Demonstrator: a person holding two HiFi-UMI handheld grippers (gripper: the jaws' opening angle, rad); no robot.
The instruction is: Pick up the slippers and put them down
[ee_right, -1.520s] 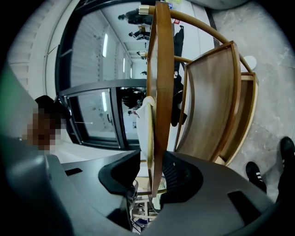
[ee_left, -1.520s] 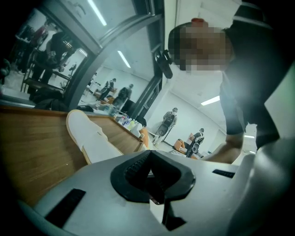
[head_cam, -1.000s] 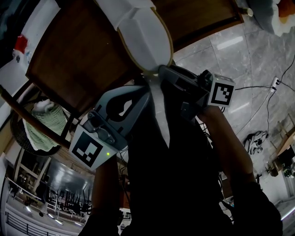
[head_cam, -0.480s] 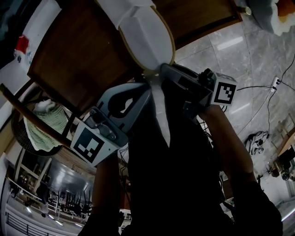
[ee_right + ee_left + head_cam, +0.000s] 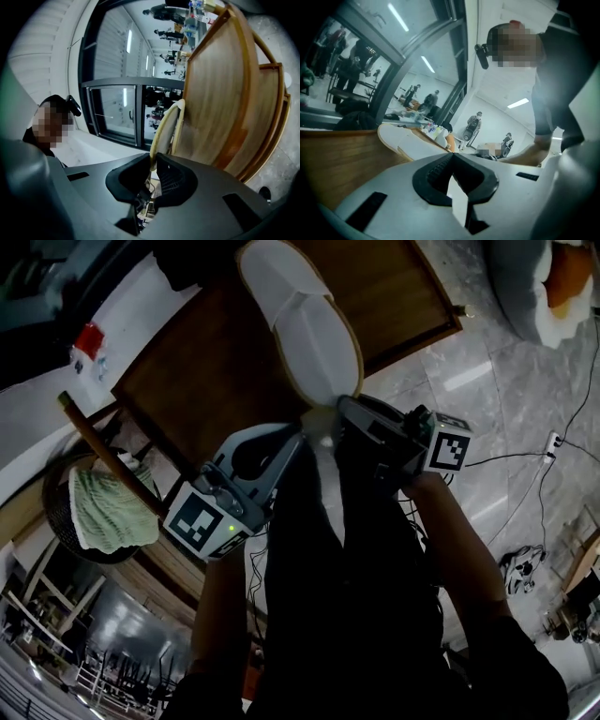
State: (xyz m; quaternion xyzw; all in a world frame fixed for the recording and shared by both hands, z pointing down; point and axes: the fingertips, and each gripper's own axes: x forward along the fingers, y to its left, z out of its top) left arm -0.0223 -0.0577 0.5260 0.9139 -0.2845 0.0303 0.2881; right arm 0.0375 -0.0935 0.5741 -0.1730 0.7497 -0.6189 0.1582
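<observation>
A white slipper (image 5: pixel 305 334) with a cream rim hangs over a brown wooden table (image 5: pixel 206 381), toe pointing away. Both grippers meet at its heel. My left gripper (image 5: pixel 305 425) comes in from the left and my right gripper (image 5: pixel 339 411) from the right. A white strip (image 5: pixel 328 484) hangs below the heel between them. In the left gripper view the left gripper (image 5: pixel 452 158) is shut with white material (image 5: pixel 458 201) between its pads, and the slipper's sole (image 5: pixel 405 140) lies beyond. In the right gripper view the right gripper (image 5: pixel 153 161) is shut on the slipper's thin edge (image 5: pixel 164 129).
A dark round basket with a green cloth (image 5: pixel 103 512) stands left of the table. Grey marble floor (image 5: pixel 525 409) with cables (image 5: pixel 516 457) lies to the right, a pale cushion (image 5: pixel 544 277) at the top right. The wooden tabletop (image 5: pixel 220 93) stands close beside the slipper.
Both grippers have risen with the slipper, which now shows whole and further from the tabletop. The table and basket have shifted in the head view.
</observation>
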